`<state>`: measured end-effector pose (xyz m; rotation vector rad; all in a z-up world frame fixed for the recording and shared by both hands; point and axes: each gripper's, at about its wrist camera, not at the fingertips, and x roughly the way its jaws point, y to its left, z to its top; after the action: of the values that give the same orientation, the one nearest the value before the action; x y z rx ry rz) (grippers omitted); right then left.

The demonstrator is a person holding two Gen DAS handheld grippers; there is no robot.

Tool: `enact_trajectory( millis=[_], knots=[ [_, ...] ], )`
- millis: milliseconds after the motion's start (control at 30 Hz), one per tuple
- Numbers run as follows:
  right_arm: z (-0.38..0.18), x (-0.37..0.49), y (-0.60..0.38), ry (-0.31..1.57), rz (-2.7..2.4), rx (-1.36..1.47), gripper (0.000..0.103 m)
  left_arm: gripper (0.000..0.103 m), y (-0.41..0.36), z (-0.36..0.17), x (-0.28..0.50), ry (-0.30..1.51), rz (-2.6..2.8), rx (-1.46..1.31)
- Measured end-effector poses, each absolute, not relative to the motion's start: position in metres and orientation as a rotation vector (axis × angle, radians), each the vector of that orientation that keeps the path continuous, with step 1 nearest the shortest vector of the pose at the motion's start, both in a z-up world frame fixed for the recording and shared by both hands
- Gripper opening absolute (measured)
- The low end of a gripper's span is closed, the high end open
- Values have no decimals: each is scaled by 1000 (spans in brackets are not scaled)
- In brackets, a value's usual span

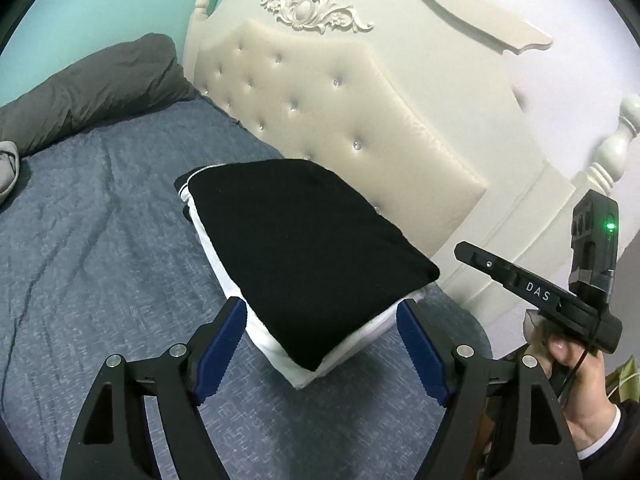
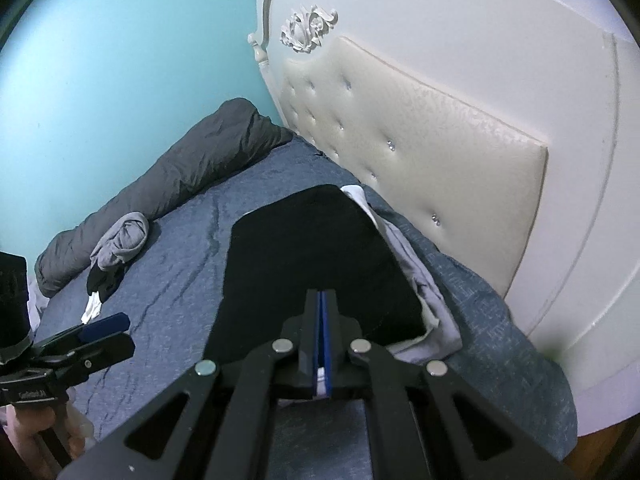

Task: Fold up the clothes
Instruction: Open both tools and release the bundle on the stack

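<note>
At frame centre the folded black garment (image 1: 312, 256) tops a stack on the bed (image 1: 100, 240), done: left tool (image 1: 322, 344) gapes empty, right tool (image 2: 321, 334) pinched closed, apparently empty.

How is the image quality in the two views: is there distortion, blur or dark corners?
Left wrist view: fisheye bends the headboard, corners are black, and the folded black garment shows no detail. Right wrist view: same curving, and the blue bedspread looks slightly soft.

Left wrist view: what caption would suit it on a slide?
Open left gripper with jaws apart before a folded black garment stacked on white clothes on a blue bedspread.
</note>
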<state>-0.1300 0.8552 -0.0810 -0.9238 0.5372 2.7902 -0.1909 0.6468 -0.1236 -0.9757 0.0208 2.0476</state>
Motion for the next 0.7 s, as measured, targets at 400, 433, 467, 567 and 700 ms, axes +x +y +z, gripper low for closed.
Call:
enact_trajectory(
  millis=[400,433,467,567,700],
  knots=[
    [-57,-89,825,506,2750,-864,2,85,622,-97,-166,22,2049,-931],
    [-55,-86,823,501,2745,-865,2,85,618,-94,-163,17,2049,-927],
    [-54,-83,821,496,2740,-866,2,85,615,-91,-161,16,2052,-921],
    [-47,-75,811,482,2737,-861,2,85,605,-83,-154,16,2064,-902],
    [-39,-64,797,474,2745,-850,2,86,593,-75,-146,12,2076,-893]
  ],
)
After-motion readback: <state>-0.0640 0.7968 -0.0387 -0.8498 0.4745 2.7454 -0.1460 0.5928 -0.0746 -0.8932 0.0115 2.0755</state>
